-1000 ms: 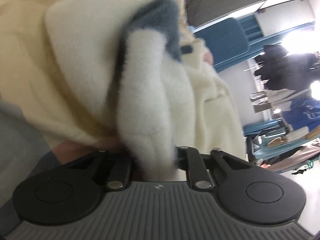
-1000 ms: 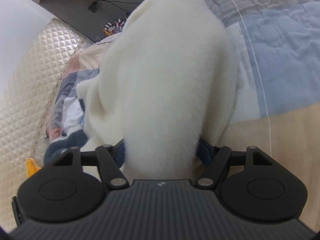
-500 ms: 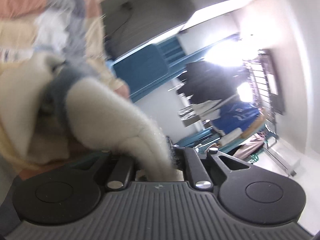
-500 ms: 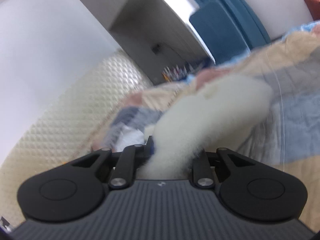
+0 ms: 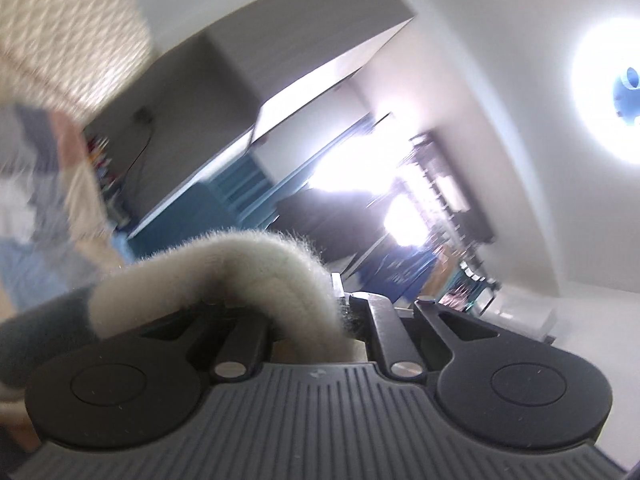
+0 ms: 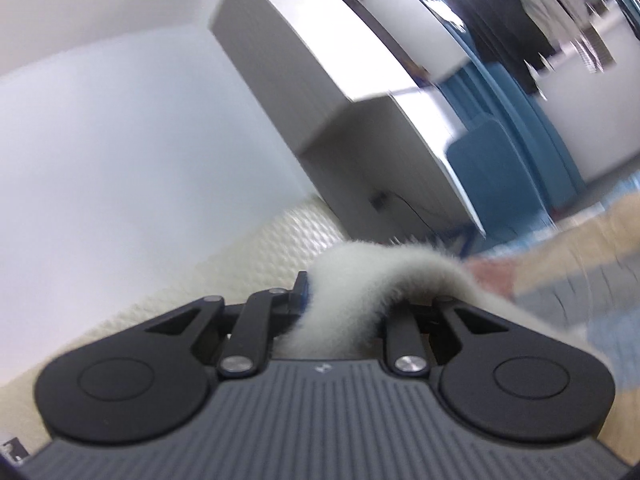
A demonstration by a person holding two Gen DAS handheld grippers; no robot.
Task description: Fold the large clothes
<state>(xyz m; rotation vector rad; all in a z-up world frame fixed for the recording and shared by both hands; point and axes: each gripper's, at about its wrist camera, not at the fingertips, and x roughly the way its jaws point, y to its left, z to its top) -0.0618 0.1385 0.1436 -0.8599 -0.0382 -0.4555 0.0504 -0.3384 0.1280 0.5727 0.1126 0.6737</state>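
Observation:
A white fluffy fleece garment (image 5: 248, 264) arches out of my left gripper (image 5: 316, 312), which is shut on a fold of it. Its grey-blue trim (image 5: 40, 320) hangs off to the lower left. In the right wrist view another fold of the same white garment (image 6: 376, 280) passes between the jaws of my right gripper (image 6: 360, 300), which is shut on it, and drapes off to the right. Both grippers are held high and point roughly level across the room. The rest of the garment hangs below, out of view. The cloth covers the fingertips.
The patchwork quilt of the bed (image 6: 580, 280) lies below at the right and, blurred, at the left (image 5: 36, 256). A quilted cream headboard (image 6: 240, 264), a grey wall cabinet (image 6: 320, 60), a blue chair (image 6: 496, 168) and a bright ceiling lamp (image 5: 612, 88) are around.
Both grippers have risen and tipped up from the bed with the fleece. The right jaws have narrowed onto a thinner fold. The views now show walls and ceiling, not quilt.

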